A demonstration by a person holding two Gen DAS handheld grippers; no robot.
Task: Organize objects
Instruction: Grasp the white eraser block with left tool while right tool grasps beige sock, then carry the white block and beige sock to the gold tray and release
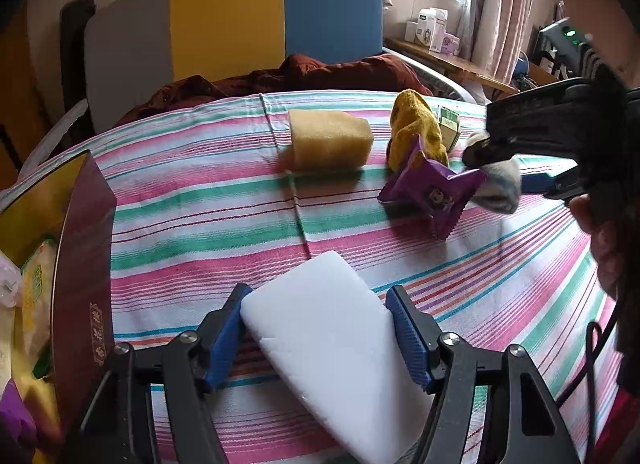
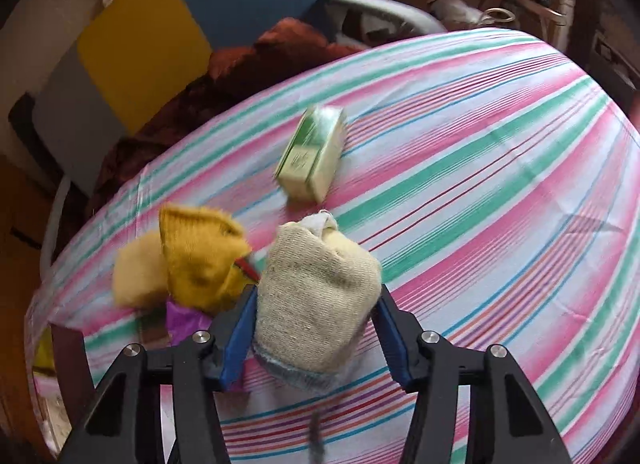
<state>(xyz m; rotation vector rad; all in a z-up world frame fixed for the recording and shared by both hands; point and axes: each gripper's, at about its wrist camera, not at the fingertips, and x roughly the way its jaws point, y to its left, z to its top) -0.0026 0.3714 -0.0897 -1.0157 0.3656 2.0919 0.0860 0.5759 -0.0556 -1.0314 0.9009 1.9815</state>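
Foam comes first: a white foam block (image 1: pixel 320 328) sits between the blue pads of the left gripper (image 1: pixel 316 328), both pads pressed to its sides, so these tongs are pinching it over the striped cloth (image 1: pixel 200 224). The right gripper (image 2: pixel 314 328) has a beige rolled sock (image 2: pixel 316 296) between its own blue pads, which lie against both sides of the roll, so it is gripped too. Just left of the right tongs and slightly beyond them lies a mustard-yellow sock (image 2: pixel 200 256), with a purple snack packet (image 2: pixel 184 318) showing below it; farther out ahead of those tongs lies a green and cream carton (image 2: pixel 312 156), apart from the rest. Ahead of the left tongs, well apart, rests a tan sponge block (image 1: pixel 328 140); to their left stands a dark red box (image 1: pixel 80 264), open, with yellowish packets inside. By count: one foam block, two socks, one purple packet, one carton, one tan sponge, one box. Only the left wrist view shows the foam block, the box's wall with its gold lettering, and the right gripper from outside (image 1: pixel 496 152), holding the sock close to the purple packet. Only the right wrist view shows the carton whole and the sock's knit surface, though it is blurred.
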